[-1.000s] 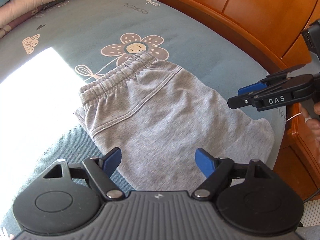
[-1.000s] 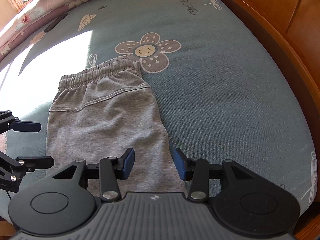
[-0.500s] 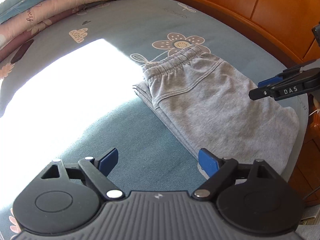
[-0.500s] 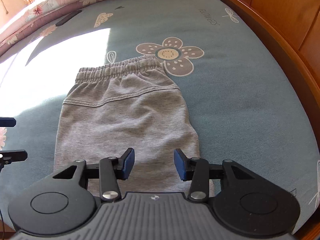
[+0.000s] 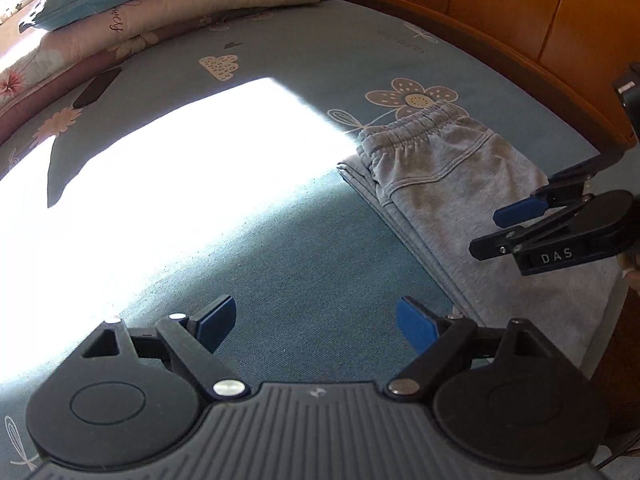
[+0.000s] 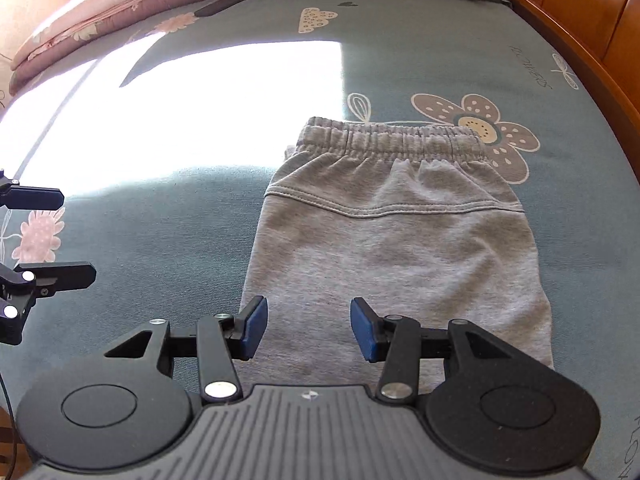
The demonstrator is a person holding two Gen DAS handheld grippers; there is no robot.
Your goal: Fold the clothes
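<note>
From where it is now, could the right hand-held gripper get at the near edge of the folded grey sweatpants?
Probably yes. The right hand-held gripper hangs open over the near part of the grey sweatpants, with nothing between its pads and the cloth, and the left hand-held gripper is off to the side over bare bedsheet.

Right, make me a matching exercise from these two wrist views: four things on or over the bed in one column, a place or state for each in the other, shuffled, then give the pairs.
1. folded grey sweatpants
2. left gripper
3. right gripper
4. stacked floral quilts

A. jaws open over grey fabric
B. at the far end of the bed
C. jaws open over bare teal bedsheet
D. lying flat, elastic waistband by the printed flower

Pairs: 1-D, 2-C, 3-A, 4-B
</note>
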